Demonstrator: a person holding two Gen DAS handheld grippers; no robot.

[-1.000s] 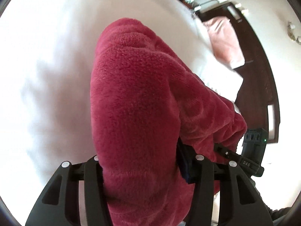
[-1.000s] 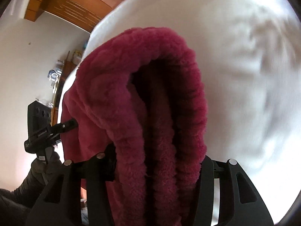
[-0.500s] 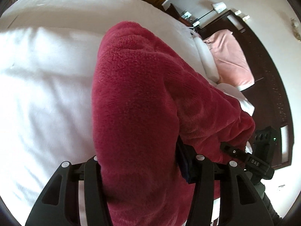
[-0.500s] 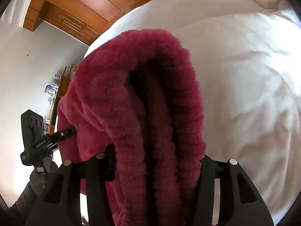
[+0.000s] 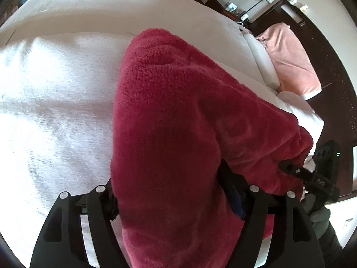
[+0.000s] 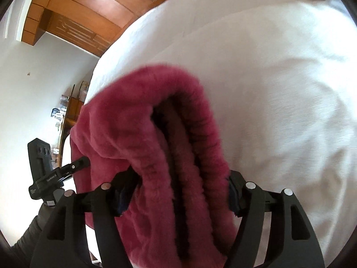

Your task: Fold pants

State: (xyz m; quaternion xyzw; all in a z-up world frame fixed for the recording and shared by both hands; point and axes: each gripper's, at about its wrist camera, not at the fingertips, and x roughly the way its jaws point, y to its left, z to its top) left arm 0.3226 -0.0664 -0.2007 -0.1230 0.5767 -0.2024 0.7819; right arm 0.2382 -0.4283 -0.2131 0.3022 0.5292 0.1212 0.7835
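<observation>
The pants are dark red fleece. In the left wrist view they [image 5: 174,138] fill the centre, bunched between the fingers of my left gripper [image 5: 169,198], which is shut on them. In the right wrist view the folded layers of the pants [image 6: 156,156] hang between the fingers of my right gripper [image 6: 176,192], which is shut on them too. Both grippers hold the pants up above the white bed [image 5: 55,102]. The other gripper shows at each view's edge: the right one [image 5: 321,174] and the left one [image 6: 46,174]. The fingertips are hidden by the fabric.
The white bed cover [image 6: 279,100] spreads below. White pillows [image 5: 263,64] and a pink blanket [image 5: 292,60] lie at the dark headboard [image 5: 334,71]. A wooden wardrobe [image 6: 78,17] and a side table with small items [image 6: 69,111] stand by the wall.
Both grippers have lifted and tilted with the pants still held; more of the bed, headboard and wardrobe has come into view. The grips have not changed.
</observation>
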